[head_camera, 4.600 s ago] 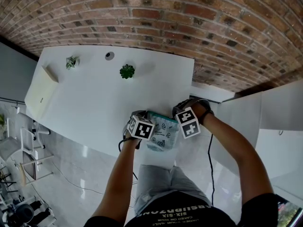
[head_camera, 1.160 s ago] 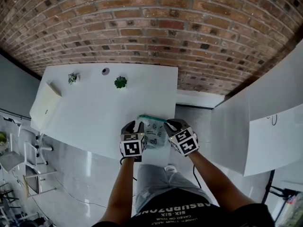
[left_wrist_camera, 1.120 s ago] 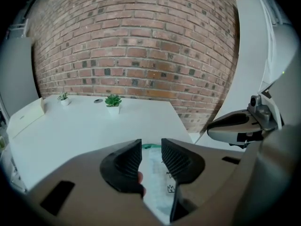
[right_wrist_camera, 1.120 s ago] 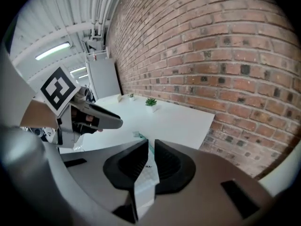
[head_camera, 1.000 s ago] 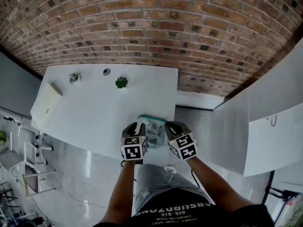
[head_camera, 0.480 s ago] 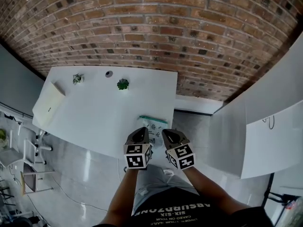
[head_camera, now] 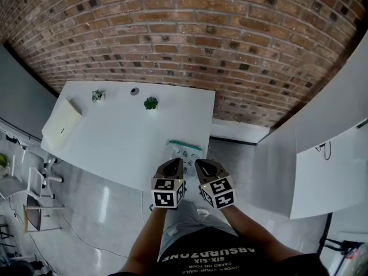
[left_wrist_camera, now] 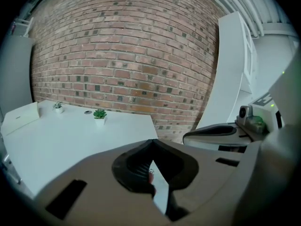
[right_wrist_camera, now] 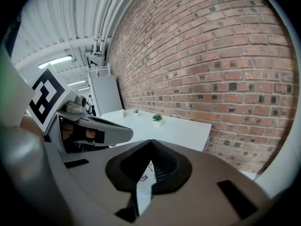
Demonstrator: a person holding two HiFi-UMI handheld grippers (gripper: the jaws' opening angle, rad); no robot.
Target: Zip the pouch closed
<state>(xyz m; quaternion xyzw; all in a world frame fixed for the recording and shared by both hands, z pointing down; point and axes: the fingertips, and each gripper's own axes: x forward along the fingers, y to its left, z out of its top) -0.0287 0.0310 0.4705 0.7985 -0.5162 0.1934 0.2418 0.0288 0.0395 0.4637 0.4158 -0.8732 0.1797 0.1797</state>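
Left tongs (left_wrist_camera: 151, 141), right tongs (right_wrist_camera: 150, 141), both closed empty (own views) — head view shows pouch (head_camera: 185, 149) on table (head_camera: 115, 131)

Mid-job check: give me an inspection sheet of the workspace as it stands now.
surface: white table, matte, level.
job's things: pouch lies flat near the table's near right edge, teal zip strip on its far side; whether it is zipped is too small to tell.
clutter: green potted plant, smaller plant, dark round disc, beige box, all far from the pouch.
grippers: left gripper and right gripper both shut, empty, side by side short of the pouch.
cables: nothing seen on the table.
surroundings: brick wall behind, white panels at right, chair at left.
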